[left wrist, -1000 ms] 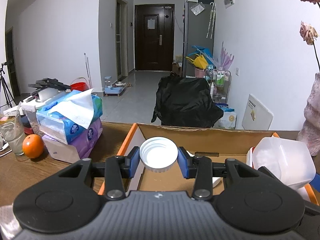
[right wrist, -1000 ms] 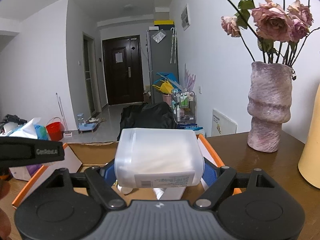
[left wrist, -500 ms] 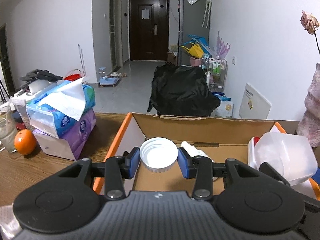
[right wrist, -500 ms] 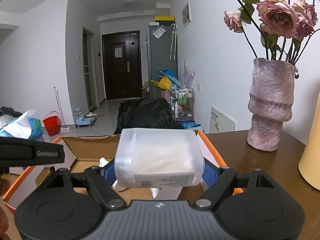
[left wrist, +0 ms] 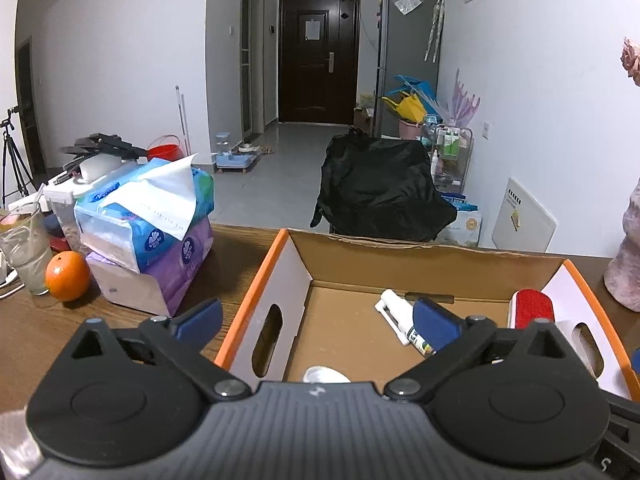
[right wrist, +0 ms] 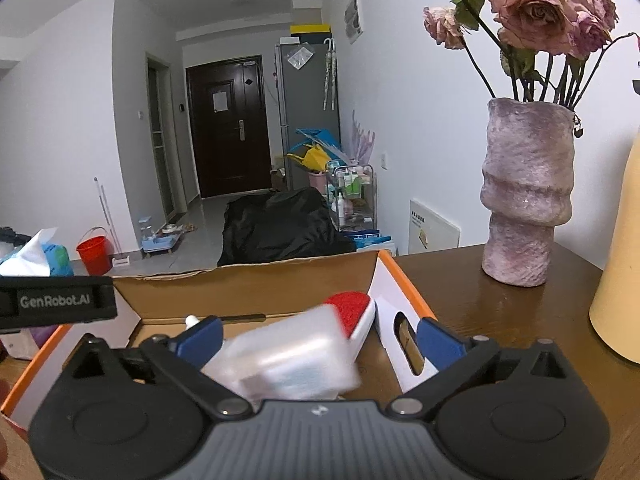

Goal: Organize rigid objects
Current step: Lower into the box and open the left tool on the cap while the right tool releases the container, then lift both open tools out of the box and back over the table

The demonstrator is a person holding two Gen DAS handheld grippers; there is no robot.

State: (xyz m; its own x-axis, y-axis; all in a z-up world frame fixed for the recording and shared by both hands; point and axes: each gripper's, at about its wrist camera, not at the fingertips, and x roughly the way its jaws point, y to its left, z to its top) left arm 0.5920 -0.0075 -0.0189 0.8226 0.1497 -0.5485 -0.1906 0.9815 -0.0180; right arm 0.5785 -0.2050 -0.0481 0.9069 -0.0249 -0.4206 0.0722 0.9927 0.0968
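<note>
An open cardboard box with an orange rim (left wrist: 256, 292) (right wrist: 404, 284) sits on the brown table. My left gripper (left wrist: 316, 320) is open over the box's left part. The white round lid (left wrist: 326, 375) lies inside the box, just in front of the gripper body and mostly hidden by it. My right gripper (right wrist: 320, 338) is open above the box's right part. The translucent white container (right wrist: 288, 356) is between the spread fingers, blurred and tilted, free of them. A white spray bottle (left wrist: 400, 320) and a red-and-white brush (left wrist: 530, 306) (right wrist: 352, 312) lie in the box.
Left of the box are stacked tissue packs (left wrist: 152, 220), an orange (left wrist: 67, 276) and a glass (left wrist: 26, 252). Right of the box stand a pink vase with dried roses (right wrist: 524, 196) and a yellow object (right wrist: 620, 280). The left gripper's body (right wrist: 56, 300) shows at the right view's left edge.
Both grippers opened. The white lid dropped from the left gripper into the box. The translucent container left the right gripper's fingers and is falling into the box.
</note>
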